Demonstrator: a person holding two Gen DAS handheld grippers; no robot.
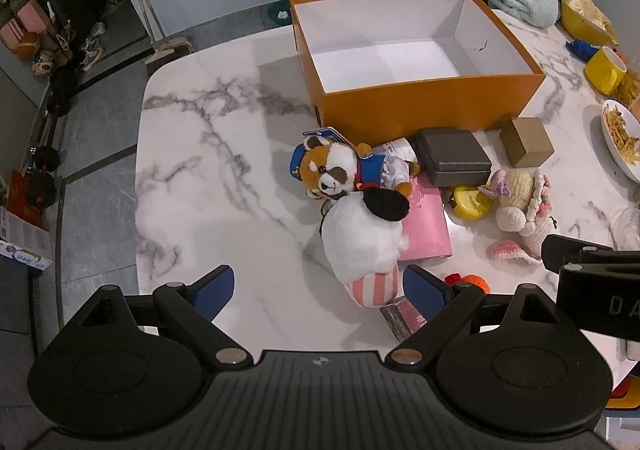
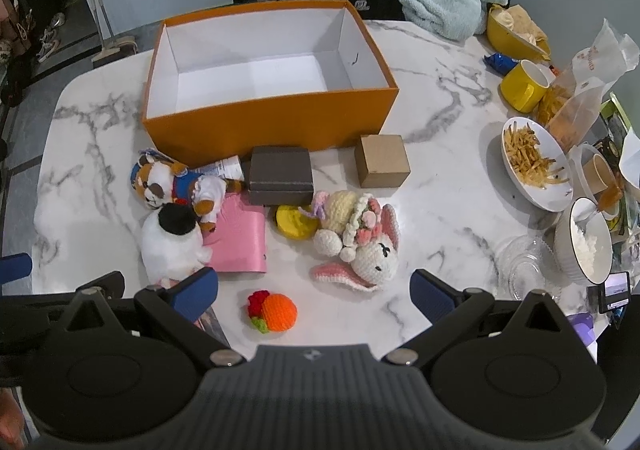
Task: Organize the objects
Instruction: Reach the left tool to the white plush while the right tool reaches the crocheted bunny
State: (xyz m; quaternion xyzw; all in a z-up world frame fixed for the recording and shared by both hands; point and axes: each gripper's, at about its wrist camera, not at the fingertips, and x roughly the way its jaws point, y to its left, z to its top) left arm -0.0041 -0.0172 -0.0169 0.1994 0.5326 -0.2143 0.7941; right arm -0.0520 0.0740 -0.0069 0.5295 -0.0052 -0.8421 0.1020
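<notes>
Nothing packed yet: box [image 2: 272, 62] empty, toys [image 2: 356, 246] & small boxes [image 2: 280, 172] on table [image 2: 440, 210]; left gripper [image 1: 318, 286] & right gripper [image 2: 314, 290] both open, holding nothing.

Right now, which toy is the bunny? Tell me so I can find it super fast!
Find the big orange box on the marble table. In front of it sits a plain brown cardboard cube, and just nearer than that lies the bunny, beside a yellow round thing. It is the only crocheted toy with long pink-lined ears and a ring of little pink flowers.
</notes>
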